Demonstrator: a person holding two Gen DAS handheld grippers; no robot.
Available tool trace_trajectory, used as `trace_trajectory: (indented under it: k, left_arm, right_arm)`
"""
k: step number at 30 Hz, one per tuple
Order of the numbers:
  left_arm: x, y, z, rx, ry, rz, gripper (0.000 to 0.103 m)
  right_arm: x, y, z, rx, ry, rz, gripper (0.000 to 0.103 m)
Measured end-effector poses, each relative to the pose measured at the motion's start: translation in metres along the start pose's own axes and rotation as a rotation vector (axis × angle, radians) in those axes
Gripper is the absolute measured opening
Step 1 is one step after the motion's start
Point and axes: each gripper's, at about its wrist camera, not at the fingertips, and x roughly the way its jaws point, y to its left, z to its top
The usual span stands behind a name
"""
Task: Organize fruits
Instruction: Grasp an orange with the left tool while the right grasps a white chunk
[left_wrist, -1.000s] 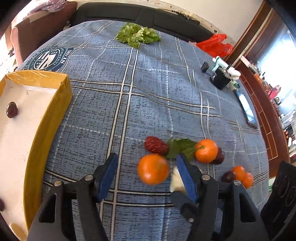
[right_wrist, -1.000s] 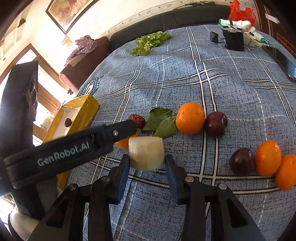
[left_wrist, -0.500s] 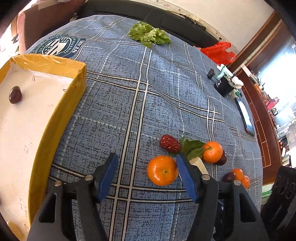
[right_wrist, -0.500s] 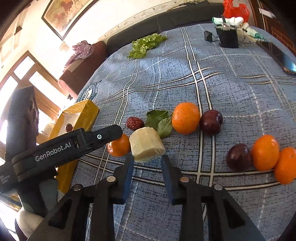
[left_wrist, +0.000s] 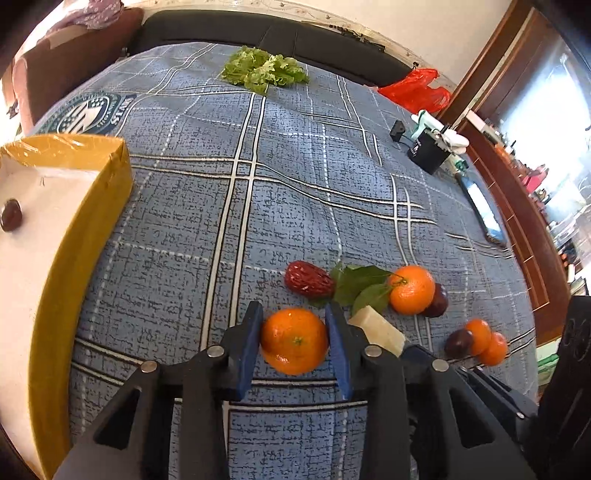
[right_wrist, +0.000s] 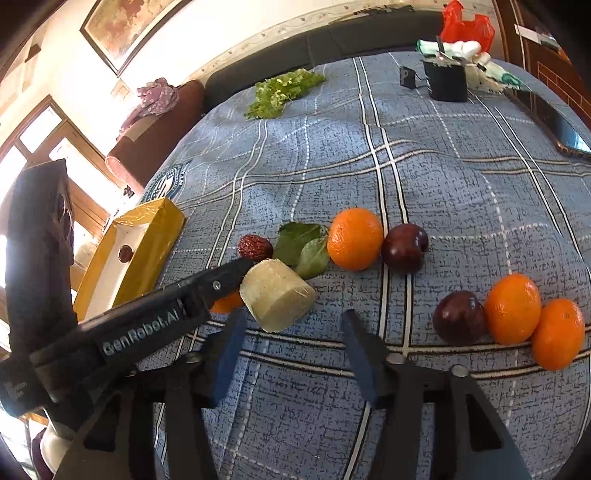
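My left gripper (left_wrist: 293, 338) is shut on an orange tangerine (left_wrist: 294, 340) on the blue plaid cloth. My right gripper (right_wrist: 291, 345) is open and empty, just behind a pale cut fruit chunk (right_wrist: 276, 294) lying on the cloth; the chunk also shows in the left wrist view (left_wrist: 376, 328). Beyond lie a red date (left_wrist: 308, 279), a leafy tangerine (left_wrist: 412, 290) and a dark plum (right_wrist: 404, 247). Another plum (right_wrist: 459, 317) and two tangerines (right_wrist: 513, 308) lie at the right. A yellow box (left_wrist: 92, 229) at the left holds one dark fruit (left_wrist: 11, 219).
Lettuce (left_wrist: 266, 70) lies at the far side of the table. A black box (left_wrist: 428, 151), a red bag (left_wrist: 417, 90) and a phone (left_wrist: 484, 212) are at the far right. A dark sofa runs behind the table.
My left gripper closed on the tangerine. My right gripper opened and let go of the pale chunk, which now lies on the cloth.
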Motion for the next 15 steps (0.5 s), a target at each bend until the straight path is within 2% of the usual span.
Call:
trace_trajectory:
  k: [7, 13, 15]
  left_arm:
    - [-0.019, 0.012, -0.007, -0.058, -0.03, -0.027, 0.033]
    - [-0.059, 0.025, -0.017, -0.107, -0.109, -0.047, 0.033]
    - [-0.072, 0.031, -0.021, -0.13, -0.137, -0.037, 0.033]
  right_arm:
    - [0.006, 0.004, 0.005, -0.038, -0.032, -0.026, 0.061]
    - [0.01, 0.012, 0.005, -0.07, -0.038, -0.007, 0.06]
    - [0.012, 0.018, 0.004, -0.1, -0.044, 0.005, 0.05]
